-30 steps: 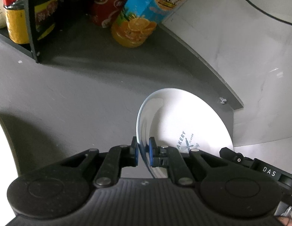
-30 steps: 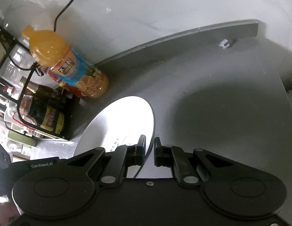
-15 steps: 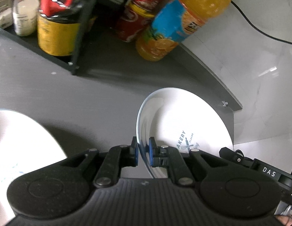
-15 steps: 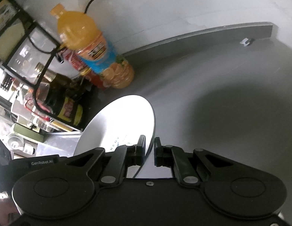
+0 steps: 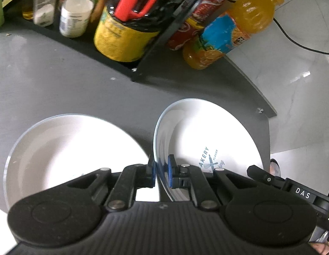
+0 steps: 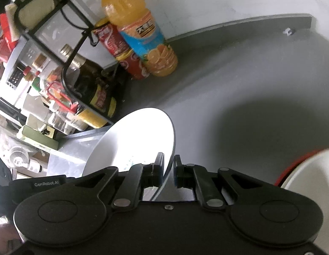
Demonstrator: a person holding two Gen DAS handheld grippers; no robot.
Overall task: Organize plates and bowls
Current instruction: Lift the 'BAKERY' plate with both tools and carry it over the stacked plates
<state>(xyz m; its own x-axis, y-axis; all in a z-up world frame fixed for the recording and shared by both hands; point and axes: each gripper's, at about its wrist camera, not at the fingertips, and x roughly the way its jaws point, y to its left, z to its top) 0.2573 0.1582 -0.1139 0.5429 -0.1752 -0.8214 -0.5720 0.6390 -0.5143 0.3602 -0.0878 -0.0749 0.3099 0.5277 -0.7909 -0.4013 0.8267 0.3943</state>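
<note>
A white plate (image 5: 207, 140) with blue "BAKERY FLAVOR" print hangs tilted above the dark grey counter (image 5: 58, 89). My left gripper (image 5: 161, 167) is shut on its left rim. My right gripper (image 6: 169, 170) is shut on the opposite rim of the same plate (image 6: 143, 136), which looks bright and washed out in the right wrist view. A second white plate (image 5: 69, 148) lies flat on the counter, just left of the held one. A white bowl (image 6: 308, 180) with a red outside shows at the lower right of the right wrist view.
A black rack (image 5: 143, 68) at the back holds a large dark jug (image 5: 126, 34) with a red handle and several jars. An orange juice bottle (image 5: 226, 34) and a red bottle (image 6: 120, 51) stand beside it. The counter ends at the right edge (image 5: 268, 114).
Both grippers have drawn back with the plate still held. The second plate came into the left wrist view, the bowl into the right wrist view, and more of the rack shows.
</note>
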